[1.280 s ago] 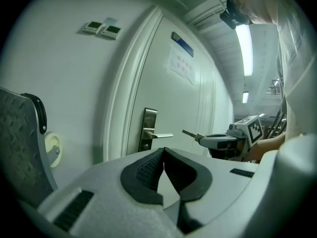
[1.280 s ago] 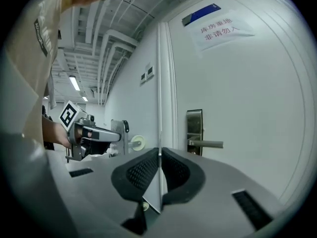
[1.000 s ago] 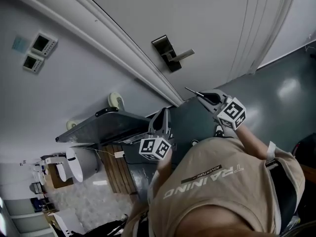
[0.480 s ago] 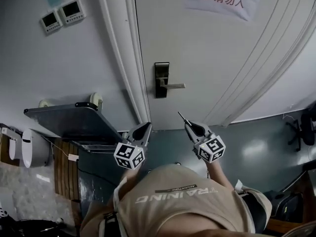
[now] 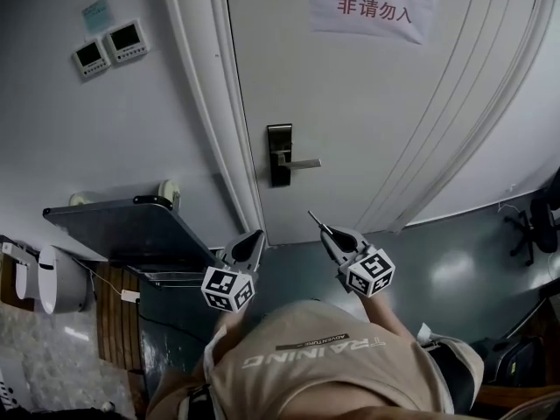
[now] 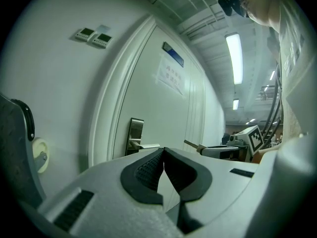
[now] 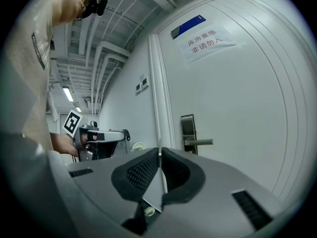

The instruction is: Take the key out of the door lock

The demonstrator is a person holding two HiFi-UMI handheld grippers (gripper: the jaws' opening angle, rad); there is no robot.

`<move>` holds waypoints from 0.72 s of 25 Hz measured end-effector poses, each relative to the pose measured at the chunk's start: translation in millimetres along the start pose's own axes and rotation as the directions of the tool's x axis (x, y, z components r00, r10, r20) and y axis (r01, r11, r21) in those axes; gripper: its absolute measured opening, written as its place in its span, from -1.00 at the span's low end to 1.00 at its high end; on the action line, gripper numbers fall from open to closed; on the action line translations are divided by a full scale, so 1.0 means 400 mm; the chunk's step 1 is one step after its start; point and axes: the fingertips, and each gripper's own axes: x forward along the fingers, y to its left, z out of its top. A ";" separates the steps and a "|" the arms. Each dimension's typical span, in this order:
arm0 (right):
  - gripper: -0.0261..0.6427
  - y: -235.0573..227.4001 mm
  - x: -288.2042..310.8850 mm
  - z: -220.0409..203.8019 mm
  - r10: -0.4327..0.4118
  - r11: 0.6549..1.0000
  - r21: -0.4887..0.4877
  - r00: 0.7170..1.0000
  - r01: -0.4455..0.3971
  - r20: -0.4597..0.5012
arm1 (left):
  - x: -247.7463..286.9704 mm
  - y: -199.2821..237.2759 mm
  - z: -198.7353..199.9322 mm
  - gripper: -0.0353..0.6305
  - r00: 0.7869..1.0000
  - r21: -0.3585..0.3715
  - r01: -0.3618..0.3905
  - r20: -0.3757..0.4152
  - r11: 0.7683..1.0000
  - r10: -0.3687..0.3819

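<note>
Thin metal key (image 5: 314, 220): likely light, stiff, slippery; pinch its flat sides.
Right gripper (image 5: 327, 233): clamped on it.
Left gripper (image 5: 253, 238): closed, empty.

Key's out! The key (image 5: 313, 219) was a thin dark sliver poking from the tips of the right gripper (image 5: 325, 232) toward 11 o'clock, clamped edge-on between its pads (image 7: 141, 170). It sat at 5 o'clock from the door lock (image 5: 280, 154), well apart from it. The lock was a tall dark plate on the white door (image 5: 367, 103), its silver lever (image 5: 300, 162) level, pointing to 3 o'clock.
</note>
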 end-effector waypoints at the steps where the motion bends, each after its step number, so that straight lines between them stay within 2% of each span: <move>1: -0.87 0.004 -0.005 0.005 -0.003 1.000 -0.005 1.000 0.003 0.002 | -0.002 -0.003 -0.003 -0.87 1.000 -0.001 0.002 -0.001 1.000 -0.002; 6: -0.87 -0.009 -0.015 0.021 -0.039 0.999 -0.012 0.999 0.040 0.014 | 0.004 -0.029 -0.048 -0.87 1.000 -0.022 0.016 -0.025 1.000 -0.017; 9: -0.87 -0.008 -0.007 0.037 -0.044 0.999 -0.010 0.999 0.044 0.025 | -0.002 -0.047 -0.039 -0.87 0.999 0.016 0.021 -0.026 1.000 -0.021; 11: -0.87 0.009 -0.001 0.042 -0.033 0.998 -0.043 0.999 0.034 0.016 | -0.007 -0.050 -0.035 -0.87 0.999 0.118 0.010 -0.046 0.993 -0.004; 13: -0.87 0.030 0.010 0.030 -0.028 0.992 -0.121 0.999 0.026 -0.018 | -0.004 -0.056 -0.044 -0.87 0.995 0.287 0.012 -0.098 0.958 0.017; 14: -0.87 0.038 0.016 0.022 -0.028 0.989 -0.146 0.999 0.022 -0.033 | 0.000 -0.062 -0.050 -0.87 0.993 0.336 0.029 -0.120 0.941 0.013; 15: -0.87 0.046 0.021 0.015 -0.025 0.989 -0.147 0.999 0.019 -0.041 | 0.004 -0.068 -0.054 -0.87 0.991 0.341 0.052 -0.130 0.939 -0.008; 16: -0.87 0.051 0.024 0.009 -0.022 0.991 -0.131 0.999 0.016 -0.041 | 0.007 -0.075 -0.056 -0.87 0.991 0.312 0.078 -0.128 0.947 -0.039; 18: -0.87 0.061 0.025 -0.001 -0.018 0.996 -0.083 0.999 0.015 -0.031 | 0.012 -0.089 -0.058 -0.87 0.988 0.215 0.131 -0.104 0.968 -0.110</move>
